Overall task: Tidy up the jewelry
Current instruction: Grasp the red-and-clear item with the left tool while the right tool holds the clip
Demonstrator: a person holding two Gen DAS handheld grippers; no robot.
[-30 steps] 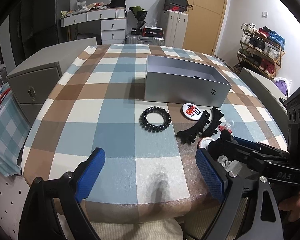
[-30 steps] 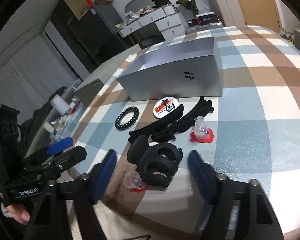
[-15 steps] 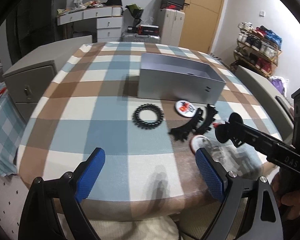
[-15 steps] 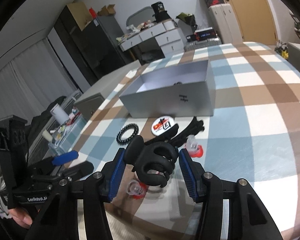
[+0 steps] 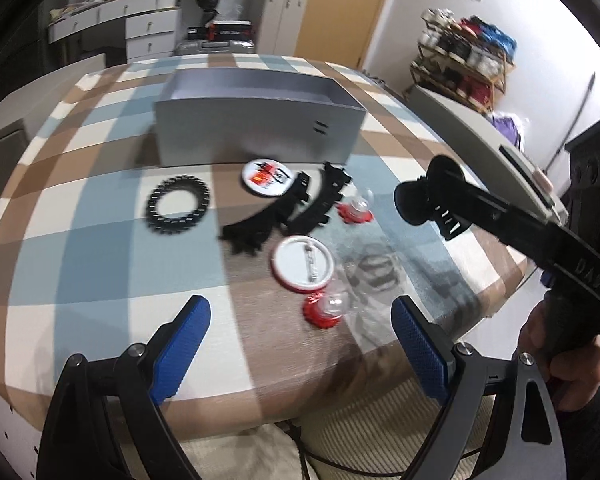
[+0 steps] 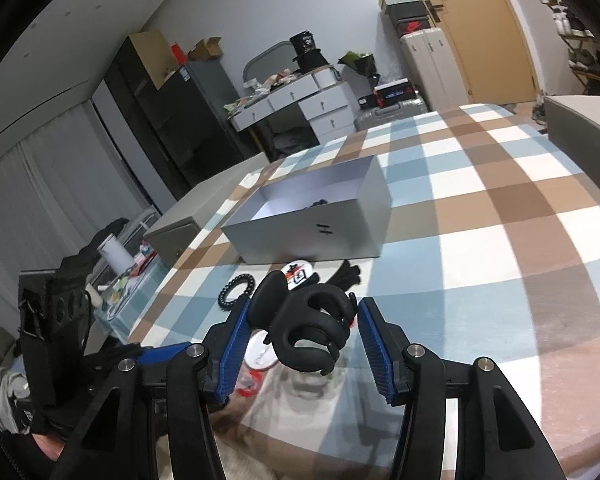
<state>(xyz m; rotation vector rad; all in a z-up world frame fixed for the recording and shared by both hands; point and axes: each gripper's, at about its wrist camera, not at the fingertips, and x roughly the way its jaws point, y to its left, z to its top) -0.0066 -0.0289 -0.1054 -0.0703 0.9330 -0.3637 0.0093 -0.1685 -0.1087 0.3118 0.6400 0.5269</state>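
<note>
1. The right gripper [image 6: 300, 336] is clamped on a black claw hair clip [image 6: 306, 330]; its blue pads press the clip's two sides, having just been closing on it. The clip is carried clear of the checked tablecloth [image 6: 500, 240], judged so that it can pass over the box wall.
2. The open grey box [image 6: 312, 232] stands beyond the clip, mouth up, a small dark item already lying inside. It is judged to be the collecting place.
3. The left gripper [image 5: 300, 332] is held wide apart and empty over the near table edge, nothing between its pads. It is judged to be kept ready for the next piece.
4. Left on the cloth before the box: a black spiral hair tie [image 5: 179, 204], two pin badges [image 5: 267, 175] [image 5: 302, 263], two long black clips [image 5: 288, 210], two small red-based clear pieces [image 5: 325, 306].
</note>
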